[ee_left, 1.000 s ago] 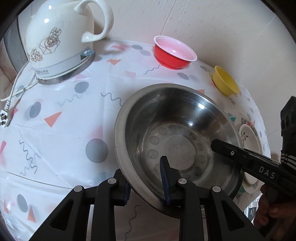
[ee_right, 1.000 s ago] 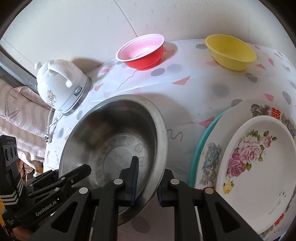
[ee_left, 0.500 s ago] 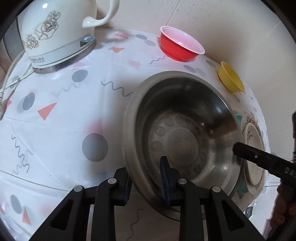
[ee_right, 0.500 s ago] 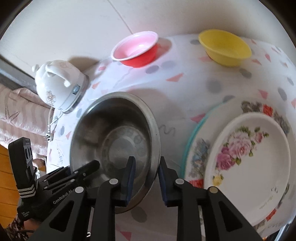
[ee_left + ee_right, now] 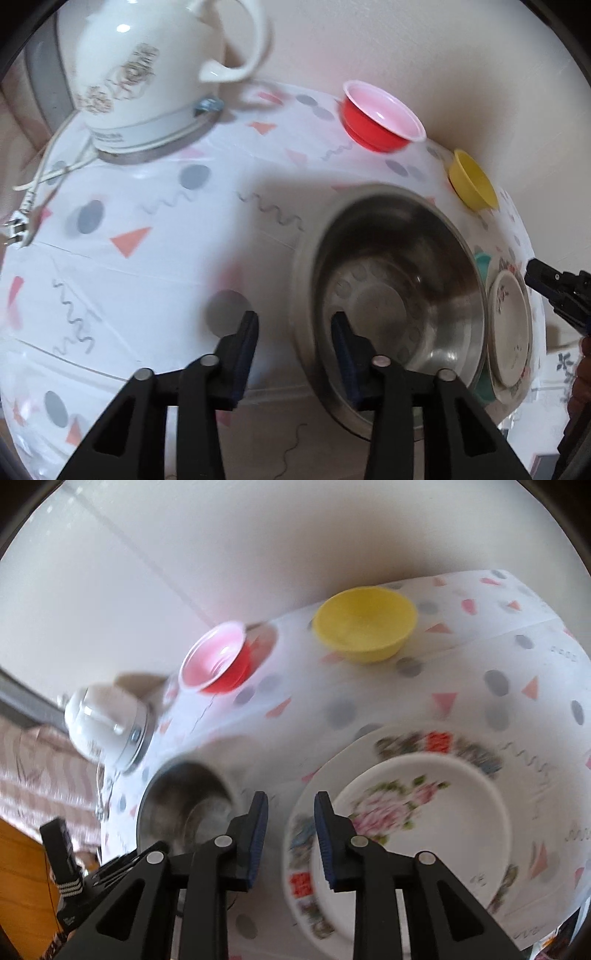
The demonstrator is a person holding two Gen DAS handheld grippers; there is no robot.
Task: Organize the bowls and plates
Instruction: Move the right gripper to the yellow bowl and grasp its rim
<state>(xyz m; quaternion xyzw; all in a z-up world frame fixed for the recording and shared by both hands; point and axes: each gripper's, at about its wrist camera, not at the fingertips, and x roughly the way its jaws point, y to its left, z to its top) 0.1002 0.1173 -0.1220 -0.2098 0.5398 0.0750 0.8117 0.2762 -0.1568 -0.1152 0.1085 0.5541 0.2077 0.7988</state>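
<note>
Jaws apart on both grippers, left gripper (image 5: 293,338) straddling steel bowl (image 5: 391,295) rim without clamping, right gripper (image 5: 288,829) empty beside floral plates (image 5: 402,823) on bench (image 5: 155,229).

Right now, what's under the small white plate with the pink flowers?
The small flowered plate sits on a larger patterned plate; a teal rim shows beneath in the left wrist view. Whatever lies under their centres is covered.
</note>
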